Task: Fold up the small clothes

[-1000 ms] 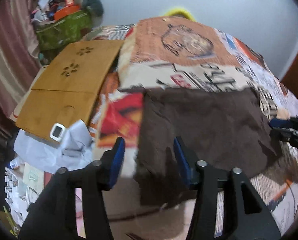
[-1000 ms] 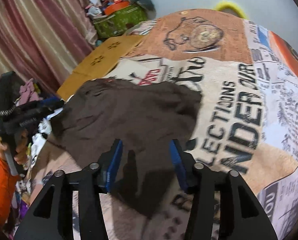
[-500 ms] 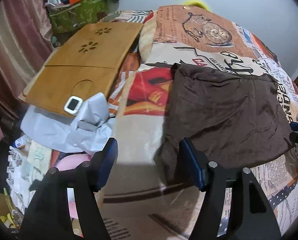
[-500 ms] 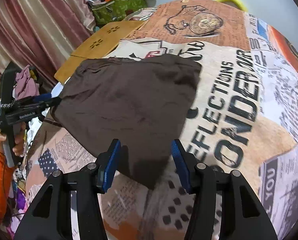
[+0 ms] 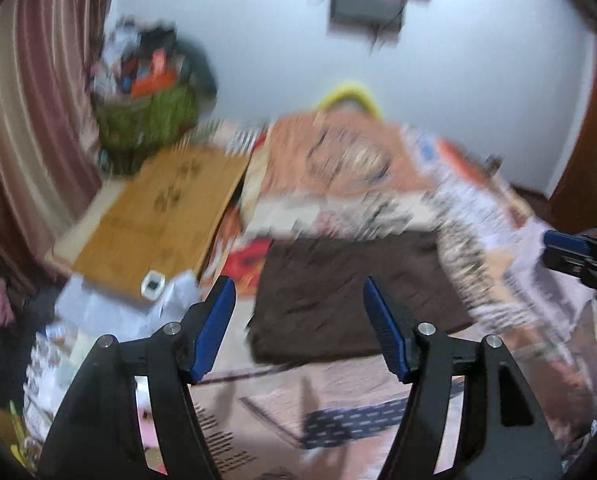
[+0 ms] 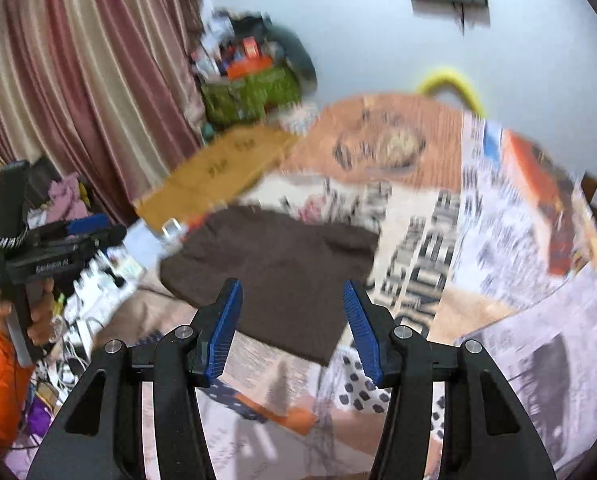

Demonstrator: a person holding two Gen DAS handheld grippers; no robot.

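Observation:
A dark brown folded garment (image 5: 354, 292) lies flat on the bed's newspaper-print sheet (image 5: 350, 168); it also shows in the right wrist view (image 6: 282, 276). My left gripper (image 5: 298, 320) is open and empty, raised above and back from the garment's near edge. My right gripper (image 6: 292, 320) is open and empty, raised above the garment's near corner. The right gripper's tip shows at the right edge of the left wrist view (image 5: 578, 256). The left gripper, held in a hand, shows at the left of the right wrist view (image 6: 50, 248). Both views are motion-blurred.
A wooden lap tray (image 5: 158, 224) lies at the bed's left, with a small white device (image 5: 153, 283) and white cloth (image 5: 110, 304) at its near end. A green bag of clutter (image 5: 146, 116) and striped curtains (image 6: 78, 92) stand behind. Clutter lies on the floor left (image 6: 94, 296).
Both grippers have lifted up and pulled back from the garment, tilting toward the wall. The brown garment stays flat on the bed. Both grippers stay open.

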